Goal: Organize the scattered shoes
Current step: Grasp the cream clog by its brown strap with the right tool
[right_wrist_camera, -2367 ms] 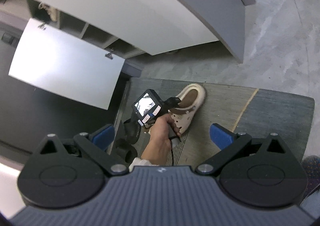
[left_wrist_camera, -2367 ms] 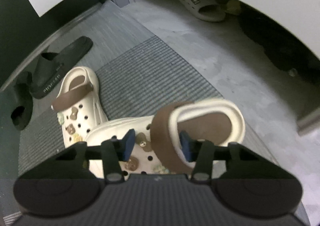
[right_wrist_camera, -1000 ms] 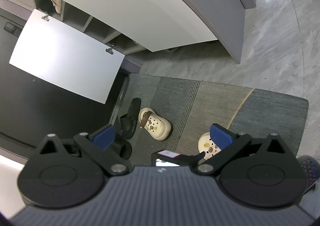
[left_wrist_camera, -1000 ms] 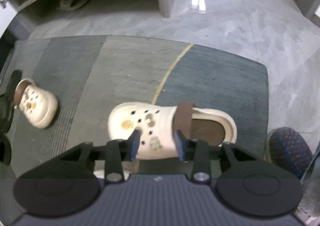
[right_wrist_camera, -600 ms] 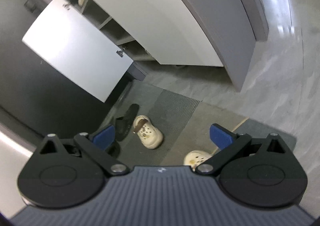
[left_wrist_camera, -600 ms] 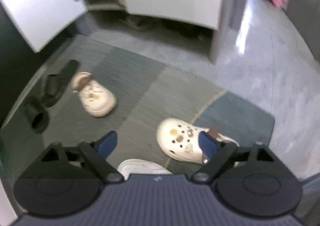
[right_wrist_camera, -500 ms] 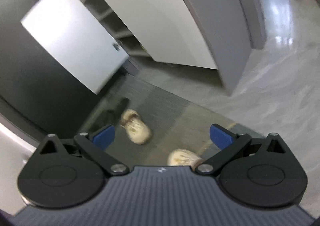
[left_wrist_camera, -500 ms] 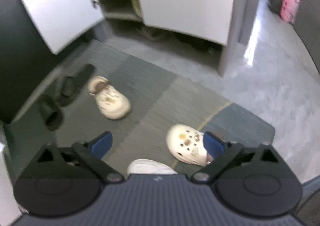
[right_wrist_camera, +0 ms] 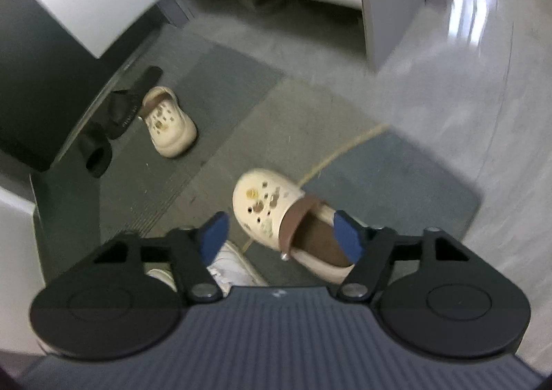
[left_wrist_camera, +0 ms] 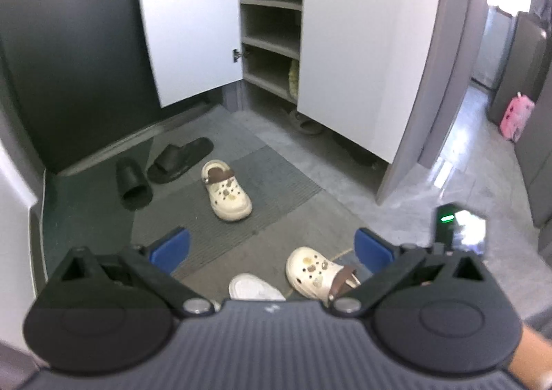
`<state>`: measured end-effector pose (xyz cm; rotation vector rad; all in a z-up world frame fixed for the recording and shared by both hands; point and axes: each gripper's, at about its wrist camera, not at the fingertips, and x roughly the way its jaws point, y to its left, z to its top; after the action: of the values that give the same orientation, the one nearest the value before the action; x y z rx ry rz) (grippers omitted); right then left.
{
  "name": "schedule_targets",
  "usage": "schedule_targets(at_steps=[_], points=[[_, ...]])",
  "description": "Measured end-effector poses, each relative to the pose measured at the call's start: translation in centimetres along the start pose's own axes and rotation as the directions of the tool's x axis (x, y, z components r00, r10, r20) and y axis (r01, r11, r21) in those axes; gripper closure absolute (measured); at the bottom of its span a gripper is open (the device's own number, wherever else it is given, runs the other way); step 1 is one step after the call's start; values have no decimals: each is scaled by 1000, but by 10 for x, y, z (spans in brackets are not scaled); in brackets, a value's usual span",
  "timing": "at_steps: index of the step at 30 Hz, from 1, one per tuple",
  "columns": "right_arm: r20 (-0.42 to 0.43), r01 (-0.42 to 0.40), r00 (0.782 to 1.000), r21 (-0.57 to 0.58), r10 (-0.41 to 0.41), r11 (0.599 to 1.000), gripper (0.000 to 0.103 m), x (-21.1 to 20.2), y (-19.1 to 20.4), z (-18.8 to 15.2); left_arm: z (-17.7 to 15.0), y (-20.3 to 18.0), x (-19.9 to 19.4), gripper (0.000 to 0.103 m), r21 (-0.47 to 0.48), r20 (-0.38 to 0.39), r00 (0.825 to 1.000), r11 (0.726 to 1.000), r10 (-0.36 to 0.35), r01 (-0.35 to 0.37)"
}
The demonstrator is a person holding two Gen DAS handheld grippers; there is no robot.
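Two cream clogs with brown straps lie on the mat. The near clog (right_wrist_camera: 272, 203) lies on its own by the yellow seam. My right gripper (right_wrist_camera: 280, 233) hovers just above its strap and heel. The jaws are closing, the clog shows between the blue pads, and neither pad presses on it. The far clog (right_wrist_camera: 169, 128) sits beside two black slides (right_wrist_camera: 132, 103). My left gripper (left_wrist_camera: 270, 248) is held high, open wide, with nothing between its fingers. Below it I see the near clog (left_wrist_camera: 317, 272) and the far clog (left_wrist_camera: 226, 190).
An open shoe cabinet (left_wrist_camera: 269, 28) with white doors and grey shelves stands behind the mat (right_wrist_camera: 396, 176). Black slides (left_wrist_camera: 181, 159) lie at the mat's left edge by a dark wall. A person's white shoe (left_wrist_camera: 255, 286) stands near the clog. Shiny tiled floor runs off right.
The left gripper let go of the near clog on the mat, opened wide and rose away. The right gripper dropped down over that clog and its jaws narrowed.
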<state>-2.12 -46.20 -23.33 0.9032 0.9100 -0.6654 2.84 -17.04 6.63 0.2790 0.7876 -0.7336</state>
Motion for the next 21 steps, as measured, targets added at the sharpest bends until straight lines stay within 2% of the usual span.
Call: schedule_targets(at_steps=[1, 3, 6, 8, 11, 15, 19, 21], points=[[-14, -15, 1000, 37, 15, 999, 45, 16, -8, -4, -8, 9, -7, 0, -26, -3, 1000, 1000, -1, 1], [-39, -42, 998, 110, 47, 993, 59, 47, -24, -13, -20, 25, -17, 0, -57, -13, 1000, 998, 10, -11], [-26, -36, 999, 147, 40, 988, 73, 73, -34, -23, -36, 52, -20, 0, -97, -44, 998, 994, 46, -50], [5, -36, 999, 147, 36, 989, 74, 82, -35, -27, -44, 74, -17, 0, -135, -85, 994, 988, 64, -75], [7, -26, 1000, 138, 26, 990, 78, 95, -35, -21, -50, 96, -14, 0, -180, -124, 990, 980, 60, -82], [-7, -58, 998, 143, 60, 988, 79, 113, -28, -17, -52, 120, -13, 0, -273, -162, 987, 961, -3, -42], [-28, -85, 996, 105, 88, 991, 79, 126, -18, -16, -51, 121, -16, 0, -260, -146, 989, 964, 10, -48], [-31, -71, 997, 63, 73, 995, 79, 130, -12, -17, -49, 117, -18, 0, -244, -137, 991, 969, 14, -47]])
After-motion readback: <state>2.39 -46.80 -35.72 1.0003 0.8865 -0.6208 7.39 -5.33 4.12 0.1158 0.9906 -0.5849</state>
